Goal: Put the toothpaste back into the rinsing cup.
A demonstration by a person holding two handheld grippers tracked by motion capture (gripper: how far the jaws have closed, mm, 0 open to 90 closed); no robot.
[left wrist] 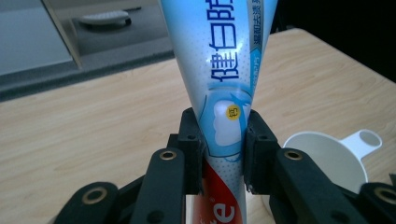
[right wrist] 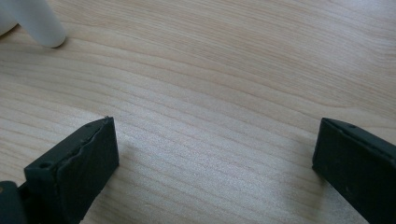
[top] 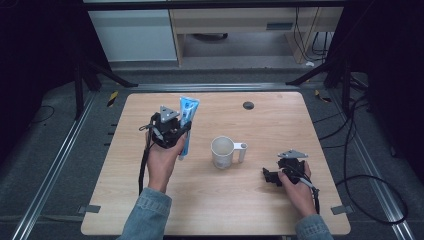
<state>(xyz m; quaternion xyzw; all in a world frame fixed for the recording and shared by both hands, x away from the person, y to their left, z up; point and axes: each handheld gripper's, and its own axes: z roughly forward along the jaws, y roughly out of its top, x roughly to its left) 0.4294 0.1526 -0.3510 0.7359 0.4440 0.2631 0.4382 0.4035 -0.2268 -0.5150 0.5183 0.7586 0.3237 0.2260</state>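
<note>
The left tool (left wrist: 223, 140) pinches a blue toothpaste tube (left wrist: 224, 70) toward the tabletop's (top: 260, 200) left edge. The right tool (right wrist: 215, 154), jaws spread, rests near the right edge, beside a white cup (top: 222, 151).

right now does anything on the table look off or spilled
Nothing stands out. The left gripper holds the toothpaste tube cleanly, the white cup stands upright, and no spill shows on the table.

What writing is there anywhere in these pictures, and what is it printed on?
"健白防": large blue characters on the toothpaste tube held in the left tongs.
"钙": on the tube's small yellow dot.
"e": last white letter of a cut-off word on the tube's red band.
Small side column on the tube: too small to read.
The cup carries no writing.
</note>
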